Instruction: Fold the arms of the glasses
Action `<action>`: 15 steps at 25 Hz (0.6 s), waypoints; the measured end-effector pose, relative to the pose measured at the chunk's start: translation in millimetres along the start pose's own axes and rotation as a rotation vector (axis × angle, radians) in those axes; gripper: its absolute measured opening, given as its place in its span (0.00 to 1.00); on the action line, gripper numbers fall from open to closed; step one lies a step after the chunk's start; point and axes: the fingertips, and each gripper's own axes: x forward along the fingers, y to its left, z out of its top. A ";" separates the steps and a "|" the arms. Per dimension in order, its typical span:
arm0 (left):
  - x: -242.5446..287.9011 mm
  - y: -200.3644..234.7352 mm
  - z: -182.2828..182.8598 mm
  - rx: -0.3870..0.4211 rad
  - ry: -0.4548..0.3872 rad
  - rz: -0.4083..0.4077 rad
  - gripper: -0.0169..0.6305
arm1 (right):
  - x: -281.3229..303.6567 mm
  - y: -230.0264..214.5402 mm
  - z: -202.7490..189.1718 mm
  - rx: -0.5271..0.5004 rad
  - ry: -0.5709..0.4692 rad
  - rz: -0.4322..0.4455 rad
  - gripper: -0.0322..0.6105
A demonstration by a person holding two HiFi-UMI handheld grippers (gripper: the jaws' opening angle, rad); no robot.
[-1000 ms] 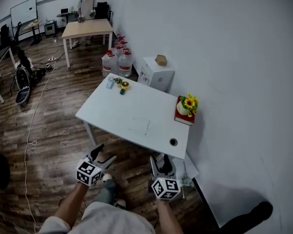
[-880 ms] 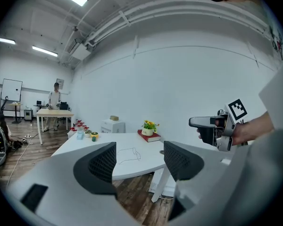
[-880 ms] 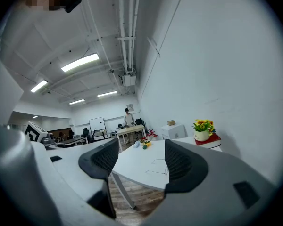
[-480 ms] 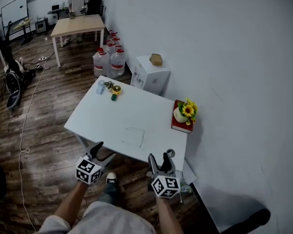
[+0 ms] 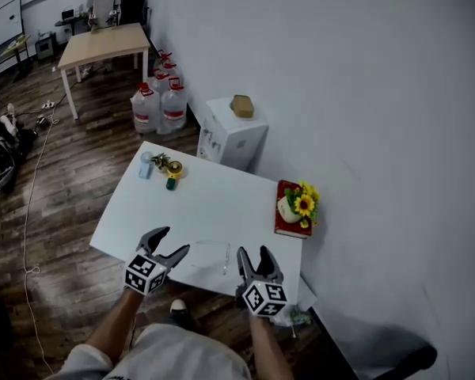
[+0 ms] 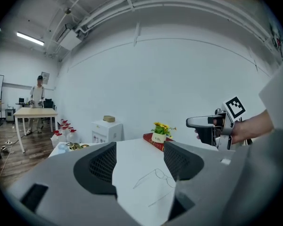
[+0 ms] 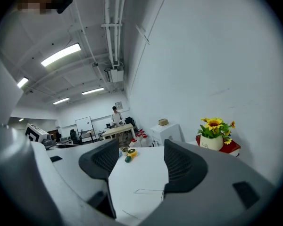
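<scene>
Glasses (image 6: 165, 176) lie on the white bench (image 5: 214, 200), close to its near edge. Both thin arms stick straight out, so no arm is folded yet. The whole job is still to do: first one arm has to be pushed in, then the other.

The left gripper (image 5: 170, 242) is over the near edge of the bench, just left of the glasses. Its fingers are wide apart and hold nothing. The right gripper (image 5: 254, 254) is at the near edge too, just right of the glasses. Its fingers are also wide apart, with nothing in them. Both grippers point almost flat toward the far side, tipped down a little, and neither one touches the glasses.

Far off on the right is a pot of sunflowers (image 5: 298, 206). Some small toys (image 5: 168, 169) sit far off on the left.
</scene>
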 end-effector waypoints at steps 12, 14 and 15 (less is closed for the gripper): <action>56.4 59.0 5.9 0.010 0.018 -0.063 0.50 | 70.4 -13.7 -2.7 0.011 0.038 -0.051 0.49; 64.2 59.4 3.0 0.008 0.025 -0.073 0.50 | 73.2 -20.6 -11.8 0.038 0.073 -0.047 0.42; 67.7 58.0 1.2 0.006 0.029 -0.079 0.50 | 73.4 -24.5 -17.2 0.053 0.090 -0.046 0.42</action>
